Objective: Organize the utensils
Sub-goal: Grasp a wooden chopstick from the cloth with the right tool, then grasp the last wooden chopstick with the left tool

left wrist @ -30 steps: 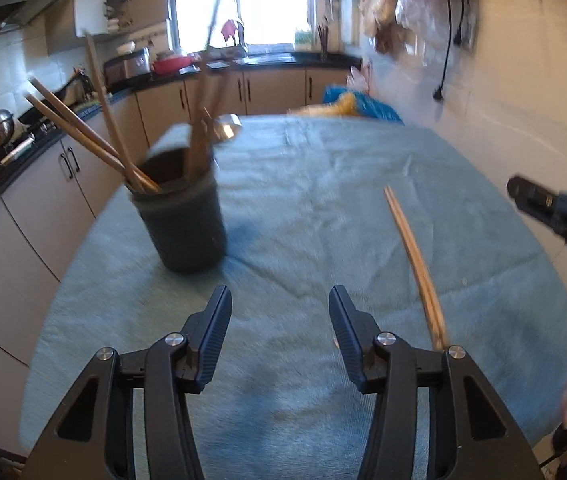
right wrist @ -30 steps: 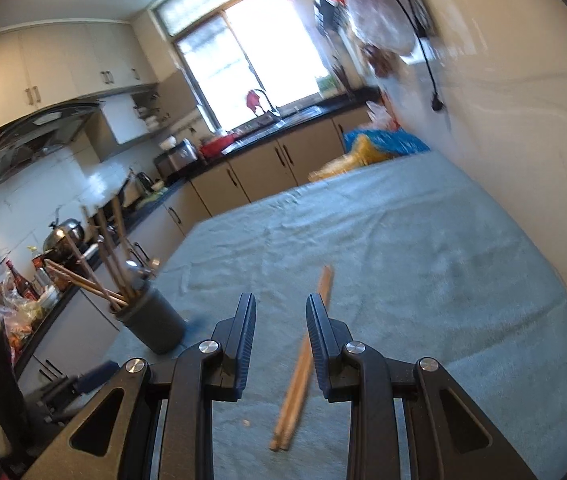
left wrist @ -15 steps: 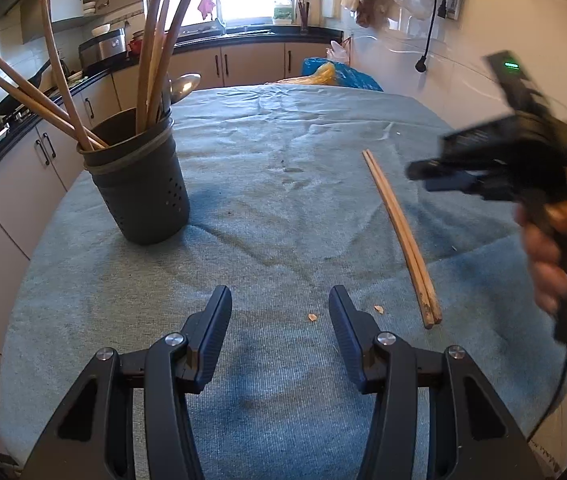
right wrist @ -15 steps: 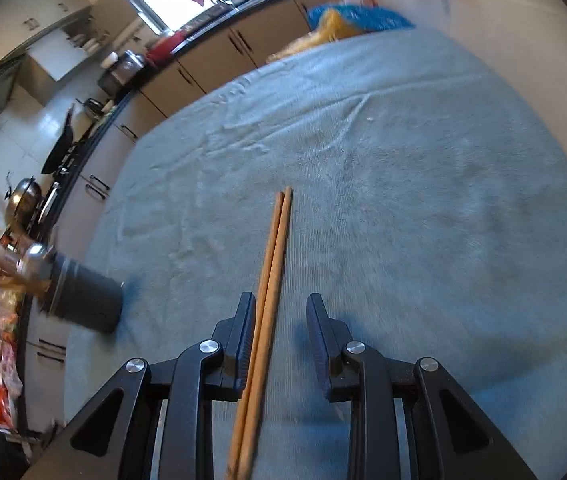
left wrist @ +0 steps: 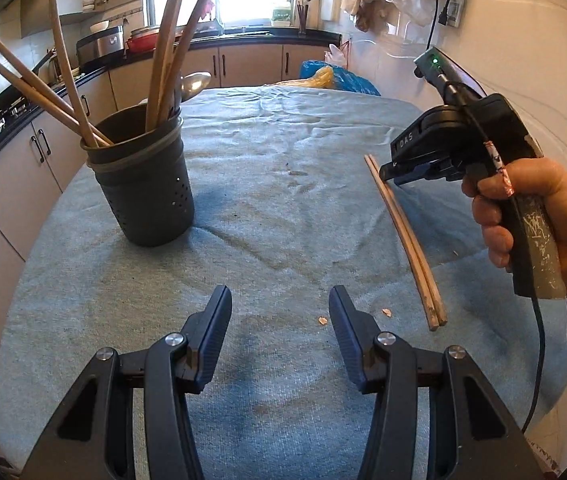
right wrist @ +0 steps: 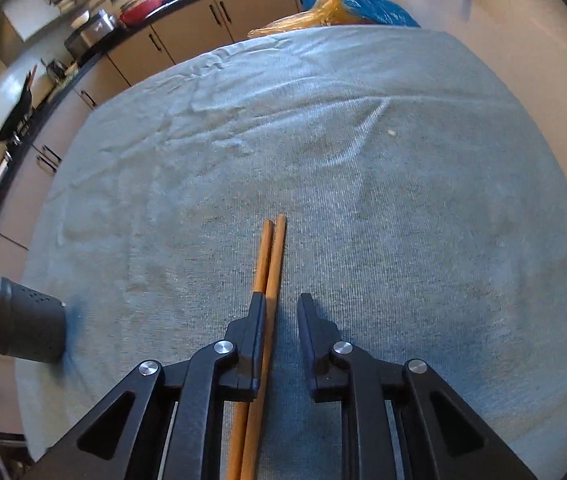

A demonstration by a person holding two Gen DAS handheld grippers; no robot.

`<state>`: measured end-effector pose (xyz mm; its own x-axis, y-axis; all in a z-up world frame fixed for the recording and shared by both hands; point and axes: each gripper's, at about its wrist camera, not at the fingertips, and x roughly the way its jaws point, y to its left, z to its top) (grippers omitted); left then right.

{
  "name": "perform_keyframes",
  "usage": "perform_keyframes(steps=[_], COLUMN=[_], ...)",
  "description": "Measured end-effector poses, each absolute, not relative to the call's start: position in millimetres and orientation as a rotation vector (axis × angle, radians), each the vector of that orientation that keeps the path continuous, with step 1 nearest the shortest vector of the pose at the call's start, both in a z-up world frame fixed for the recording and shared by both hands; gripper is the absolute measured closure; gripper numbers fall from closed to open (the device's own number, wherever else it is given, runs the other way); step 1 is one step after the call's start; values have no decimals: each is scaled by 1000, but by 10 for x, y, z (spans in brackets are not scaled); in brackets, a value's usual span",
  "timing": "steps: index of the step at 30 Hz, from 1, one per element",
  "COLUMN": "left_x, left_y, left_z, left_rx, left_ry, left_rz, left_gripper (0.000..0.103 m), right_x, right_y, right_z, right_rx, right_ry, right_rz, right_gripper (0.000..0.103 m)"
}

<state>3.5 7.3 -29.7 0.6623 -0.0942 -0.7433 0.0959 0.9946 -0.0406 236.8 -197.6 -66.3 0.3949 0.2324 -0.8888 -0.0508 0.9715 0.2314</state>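
A worktop (left wrist: 283, 208) covered with a blue-grey cloth is seen from just behind the left claw (left wrist: 280, 334), whose jaws are held apart over bare cloth with nothing between them. A dark perforated utensil holder (left wrist: 145, 190) is stood upright on the left, filled with wooden chopsticks, long wooden handles and a metal spoon (left wrist: 193, 84). A pair of chopsticks (left wrist: 403, 236) is laid side by side on the right. The right claw (left wrist: 387, 171) is held by a hand (left wrist: 531, 216) over the far end of that pair, its jaws closing. Small crumbs (left wrist: 323, 320) are scattered near the near end.
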Motion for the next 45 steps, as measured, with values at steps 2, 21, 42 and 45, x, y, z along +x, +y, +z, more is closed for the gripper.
perform_keyframes(steps=[2,21,42,45], left_x=[52,884,2197,2226], left_y=[76,-535,-1177,-1230], left_z=[-298,-73,-607,-619], left_rx=[-1,-23,59,82], left_ry=[844,983,1204,1190], left_rz=[-107,-231,-80,-77], left_gripper=[54,54,75,88], right_x=[2397,1844,1411,1413], right_y=[-1922,-2733,-3108,-3122], right_z=[-671,-436,-160,-167], right_rx=[133,293,372,382], right_ry=[1167,1048,904,907], right_rz=[158,234,351,352], right_gripper=[86,97,96,96])
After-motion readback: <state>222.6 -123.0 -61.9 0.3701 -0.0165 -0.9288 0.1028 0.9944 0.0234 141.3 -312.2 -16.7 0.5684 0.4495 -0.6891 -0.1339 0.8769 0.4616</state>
